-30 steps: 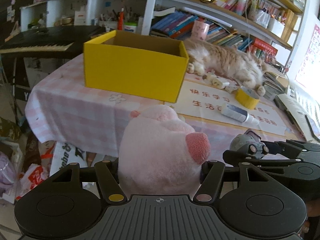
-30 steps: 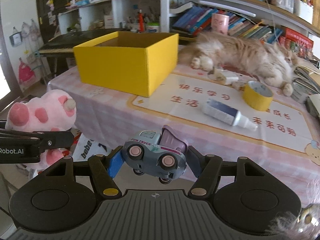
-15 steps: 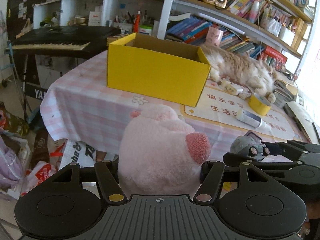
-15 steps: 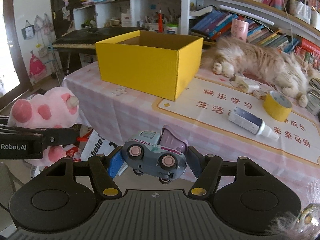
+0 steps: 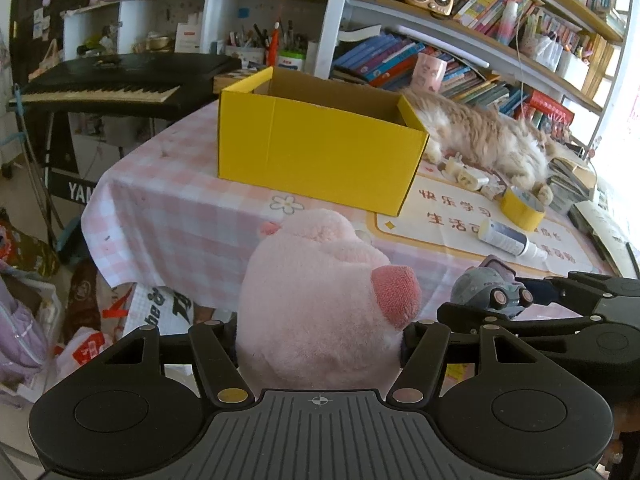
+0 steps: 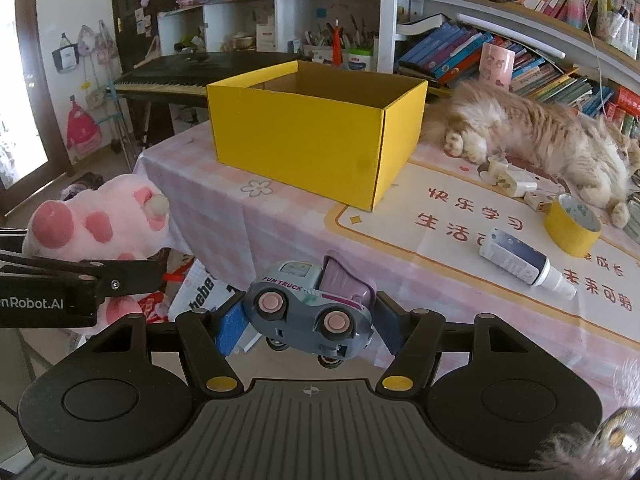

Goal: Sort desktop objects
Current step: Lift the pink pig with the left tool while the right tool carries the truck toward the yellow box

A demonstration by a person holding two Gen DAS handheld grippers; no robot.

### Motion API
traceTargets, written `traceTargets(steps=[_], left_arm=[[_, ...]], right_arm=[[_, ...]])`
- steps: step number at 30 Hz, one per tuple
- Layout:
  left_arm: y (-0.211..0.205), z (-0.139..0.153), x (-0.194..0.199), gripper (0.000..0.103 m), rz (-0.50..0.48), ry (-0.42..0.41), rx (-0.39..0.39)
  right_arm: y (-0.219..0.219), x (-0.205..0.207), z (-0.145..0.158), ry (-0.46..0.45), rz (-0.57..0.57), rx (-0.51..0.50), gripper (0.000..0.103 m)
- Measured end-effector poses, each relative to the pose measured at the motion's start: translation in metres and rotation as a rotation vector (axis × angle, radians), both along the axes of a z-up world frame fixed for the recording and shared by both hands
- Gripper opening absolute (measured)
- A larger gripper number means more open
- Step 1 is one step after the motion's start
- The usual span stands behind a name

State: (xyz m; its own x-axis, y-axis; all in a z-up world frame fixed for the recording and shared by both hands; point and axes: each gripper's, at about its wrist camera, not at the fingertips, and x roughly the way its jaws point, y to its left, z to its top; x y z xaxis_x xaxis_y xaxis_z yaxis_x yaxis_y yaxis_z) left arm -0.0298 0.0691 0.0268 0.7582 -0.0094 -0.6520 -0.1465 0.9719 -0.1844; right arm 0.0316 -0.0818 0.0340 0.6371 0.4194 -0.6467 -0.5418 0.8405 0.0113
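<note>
The left gripper [image 5: 320,336] clamps the pink plush pig [image 5: 320,312]; the right gripper [image 6: 308,320] pinches the toy truck [image 6: 310,308]; both hang off the table edge, facing the open yellow box [image 6: 316,136], likely their destination.

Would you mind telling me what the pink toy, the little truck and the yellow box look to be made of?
Pink toy: soft plush fabric, going by its fuzzy matte nap. Truck: probably moulded plastic, smooth with a slight sheen and printed lettering. Yellow box: cardboard, matte yellow outside and plain brown inside, with folded edges.
</note>
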Motion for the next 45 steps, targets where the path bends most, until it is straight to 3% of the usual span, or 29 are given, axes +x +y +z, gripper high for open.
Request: traceTargets(steps=[13,25,30,38,45], left_arm=[[0.002,-0.006,0.013,0.063,-0.005,0.024,-0.035],[0.005,0.007,0.048,0.063,-0.024,-0.003,0.039],[0.014,0.026,0.077,0.064,-0.027,-0.065,0.074],[0.030,0.064,0.148,0.064,-0.029,-0.180,0.107],[0.033,0.075,0.208,0.064,-0.028,-0.225,0.141]], right_arm=[[0.004,0.006,-0.004,0.022,0.027,-0.033,0.064],[0.014,0.045,0.003,-0.001,0.054,-0.014,0.064],[0.018,0.075,0.022,-0.020,0.044,0.036,0.064],[0.028,0.140,0.067,-0.146,0.083,0.100,0.064],[0.039,0.207,0.080,-0.178,0.128,0.078,0.064]])
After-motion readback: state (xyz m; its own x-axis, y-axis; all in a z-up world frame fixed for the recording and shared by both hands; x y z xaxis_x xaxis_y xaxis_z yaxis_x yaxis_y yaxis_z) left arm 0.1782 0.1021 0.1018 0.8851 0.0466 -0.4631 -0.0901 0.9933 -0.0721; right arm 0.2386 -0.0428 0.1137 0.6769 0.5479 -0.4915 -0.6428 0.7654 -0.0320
